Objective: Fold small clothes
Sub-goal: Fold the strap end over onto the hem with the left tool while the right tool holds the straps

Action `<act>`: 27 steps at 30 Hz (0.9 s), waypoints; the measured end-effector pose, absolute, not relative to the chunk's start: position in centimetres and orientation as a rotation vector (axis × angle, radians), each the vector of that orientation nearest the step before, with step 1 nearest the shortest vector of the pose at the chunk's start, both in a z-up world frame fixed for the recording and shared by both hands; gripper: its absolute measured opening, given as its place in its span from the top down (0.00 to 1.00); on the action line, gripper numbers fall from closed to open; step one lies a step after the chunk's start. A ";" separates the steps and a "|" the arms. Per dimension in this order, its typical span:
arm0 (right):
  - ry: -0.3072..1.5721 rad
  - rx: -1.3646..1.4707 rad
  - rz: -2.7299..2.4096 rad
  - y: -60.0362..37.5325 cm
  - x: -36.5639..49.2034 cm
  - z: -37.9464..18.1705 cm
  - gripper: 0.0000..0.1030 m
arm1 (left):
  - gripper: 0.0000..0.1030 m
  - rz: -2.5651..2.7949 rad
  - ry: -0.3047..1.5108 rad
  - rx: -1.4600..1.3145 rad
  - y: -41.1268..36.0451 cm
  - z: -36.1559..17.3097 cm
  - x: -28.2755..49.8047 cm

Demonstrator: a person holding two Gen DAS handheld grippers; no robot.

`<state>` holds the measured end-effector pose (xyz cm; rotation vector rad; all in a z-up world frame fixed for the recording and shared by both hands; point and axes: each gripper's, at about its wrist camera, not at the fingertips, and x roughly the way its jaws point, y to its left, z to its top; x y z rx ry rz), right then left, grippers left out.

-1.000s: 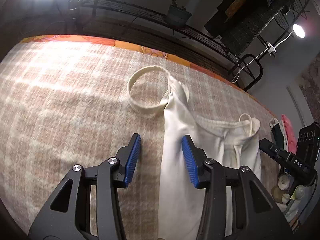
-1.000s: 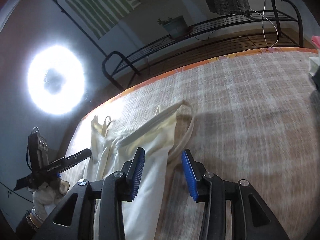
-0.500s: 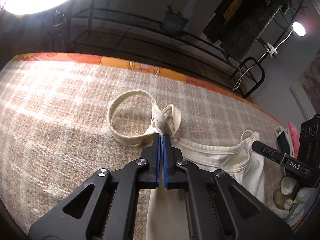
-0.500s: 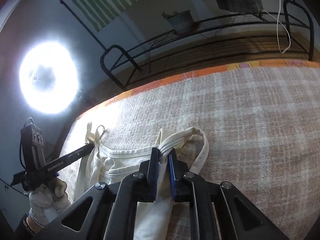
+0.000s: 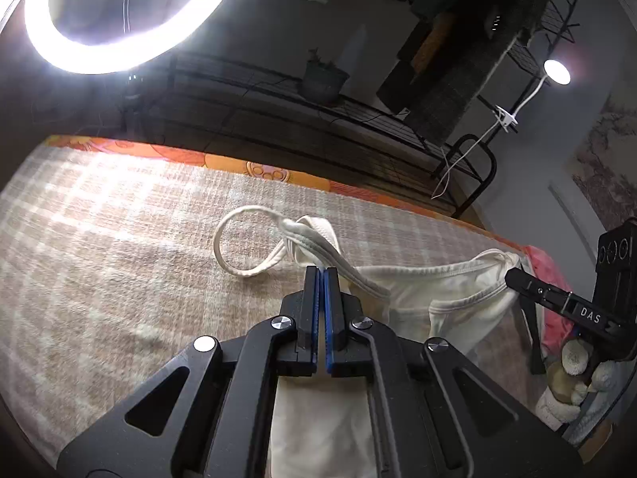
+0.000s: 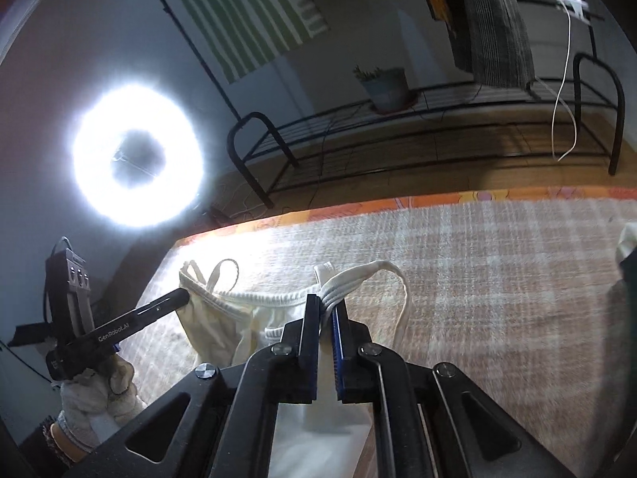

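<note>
A cream tank top [image 5: 450,298] is stretched between my two grippers above a checked blanket [image 5: 99,247]. My left gripper [image 5: 320,273] is shut on one shoulder of the top, and its strap [image 5: 239,239] loops out onto the blanket. My right gripper [image 6: 326,302] is shut on the other shoulder, with its strap [image 6: 400,290] hanging to the right. The top's body [image 6: 215,326] droops between them. The right gripper also shows in the left wrist view [image 5: 557,298], and the left gripper in the right wrist view [image 6: 119,324].
The blanket has an orange patterned edge [image 5: 262,169] at the far side. A black metal rack [image 6: 398,135] with a potted plant [image 6: 384,85] stands beyond it. A ring light [image 6: 137,155] glares at the left. Pink cloth [image 5: 549,279] lies at the right edge.
Both grippers closed on the top's shoulders and lifted them off the blanket. The top has gone from lying flat to hanging stretched between them.
</note>
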<state>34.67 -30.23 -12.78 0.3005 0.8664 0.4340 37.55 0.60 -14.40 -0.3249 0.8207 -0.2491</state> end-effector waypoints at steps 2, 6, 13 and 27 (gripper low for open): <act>0.855 0.297 0.433 -30.4 33.5 -11.9 0.97 | 1.00 -0.250 0.804 -0.308 0.7 -13.3 35.9; 0.840 0.290 0.428 -30.9 30.4 -10.2 0.97 | 1.00 -0.244 0.793 -0.289 0.9 -11.8 32.9; 0.846 0.249 0.429 -30.9 24.6 -8.0 0.97 | 1.00 -0.240 0.778 -0.246 0.9 -9.9 26.5; 0.946 0.106 0.381 -29.6 14.7 -9.9 0.97 | 1.00 -0.194 0.895 -0.181 1.0 -13.9 17.0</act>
